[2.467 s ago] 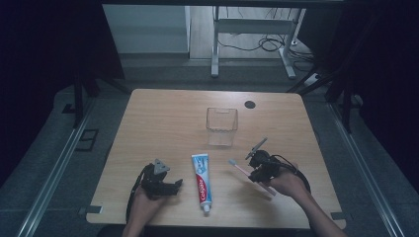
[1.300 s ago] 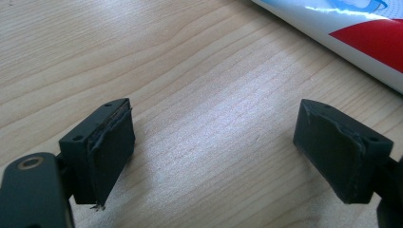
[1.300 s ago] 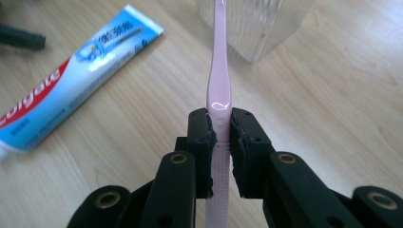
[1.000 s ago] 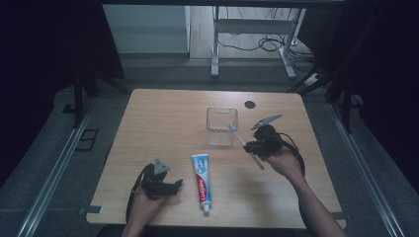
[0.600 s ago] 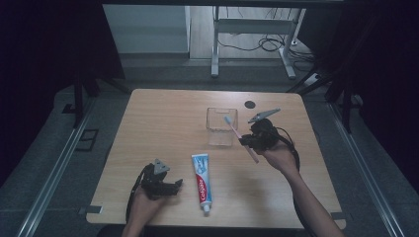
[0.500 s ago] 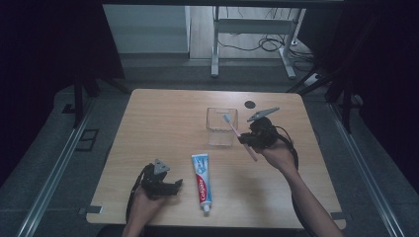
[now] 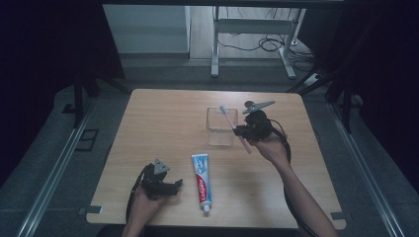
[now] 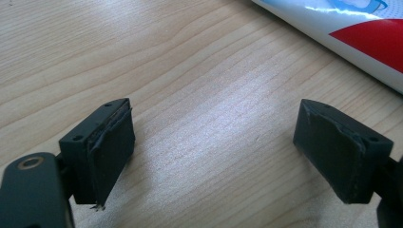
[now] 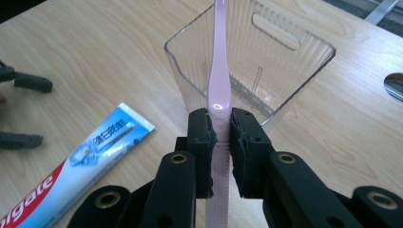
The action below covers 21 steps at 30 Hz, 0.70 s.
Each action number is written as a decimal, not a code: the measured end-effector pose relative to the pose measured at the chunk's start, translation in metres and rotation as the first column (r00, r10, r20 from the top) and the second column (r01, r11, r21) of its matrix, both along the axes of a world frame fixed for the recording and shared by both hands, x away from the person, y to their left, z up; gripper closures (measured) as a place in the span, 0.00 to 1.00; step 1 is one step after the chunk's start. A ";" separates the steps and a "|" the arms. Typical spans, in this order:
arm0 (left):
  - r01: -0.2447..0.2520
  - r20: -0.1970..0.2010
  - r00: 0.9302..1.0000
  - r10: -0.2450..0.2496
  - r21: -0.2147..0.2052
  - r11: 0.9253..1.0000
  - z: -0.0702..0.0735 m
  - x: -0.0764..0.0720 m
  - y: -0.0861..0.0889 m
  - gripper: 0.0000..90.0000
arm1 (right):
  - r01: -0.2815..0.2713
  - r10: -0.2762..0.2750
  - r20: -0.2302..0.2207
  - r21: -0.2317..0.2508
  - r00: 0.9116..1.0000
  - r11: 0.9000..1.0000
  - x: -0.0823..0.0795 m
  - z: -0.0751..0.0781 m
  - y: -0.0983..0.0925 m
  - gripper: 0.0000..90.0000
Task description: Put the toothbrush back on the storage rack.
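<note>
My right gripper (image 7: 243, 132) (image 9: 220, 137) is shut on a pink toothbrush (image 7: 236, 130) (image 9: 220, 90), gripping its handle. The brush slants up over the clear plastic box (image 7: 221, 127) (image 9: 285, 61), with its head above the box's far rim. A toothpaste tube (image 7: 201, 180) (image 9: 81, 161) lies flat on the table, cap toward the near edge. My left gripper (image 7: 175, 185) (image 8: 214, 152) rests near the table's front left, just left of the tube, with its jaws open over bare wood. The tube's edge (image 8: 351, 33) crosses the top right corner of the left gripper view.
The wooden table (image 7: 158, 123) has a small dark round disc (image 7: 249, 104) near its far edge, behind the box. Dark floor and a metal stand's legs lie beyond the far edge. Metal rails run along both sides of the table.
My right gripper has carried the toothbrush from the near right of the table up and away to the clear box. The left gripper has stayed in place.
</note>
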<state>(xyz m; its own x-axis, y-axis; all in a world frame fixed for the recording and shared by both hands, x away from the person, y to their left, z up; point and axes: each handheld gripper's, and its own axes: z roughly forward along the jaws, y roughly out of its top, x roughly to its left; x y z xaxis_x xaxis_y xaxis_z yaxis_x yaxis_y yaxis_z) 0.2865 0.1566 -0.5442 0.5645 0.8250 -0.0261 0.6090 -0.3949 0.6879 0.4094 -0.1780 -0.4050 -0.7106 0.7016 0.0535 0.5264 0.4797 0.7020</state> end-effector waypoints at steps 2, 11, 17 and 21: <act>0.000 0.001 1.000 0.000 0.000 1.000 0.000 0.000 0.000 0.15 | 0.005 -0.005 0.004 0.006 1.000 1.000 0.003 0.001 0.001 0.87; 0.001 0.000 1.000 -0.001 0.000 1.000 0.000 0.000 0.000 0.15 | 0.026 -0.027 0.020 0.039 0.999 0.999 0.014 0.006 0.006 0.87; 0.002 0.002 1.000 -0.002 0.001 1.000 0.000 0.000 0.000 0.15 | 0.032 -0.033 0.025 0.056 0.999 0.998 0.019 0.007 0.012 0.87; 0.003 0.002 1.000 -0.003 0.002 1.000 0.000 0.000 0.000 0.15 | 0.038 -0.040 0.032 0.065 0.999 0.997 0.024 0.008 0.016 0.87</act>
<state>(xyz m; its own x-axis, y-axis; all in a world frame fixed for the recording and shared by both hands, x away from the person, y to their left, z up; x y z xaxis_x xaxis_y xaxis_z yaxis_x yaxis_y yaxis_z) 0.2866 0.1568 -0.5442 0.5667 0.8236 -0.0240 0.6069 -0.3976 0.6882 0.4338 -0.1617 -0.3971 -0.6851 0.7245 0.0762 0.5196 0.4127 0.7481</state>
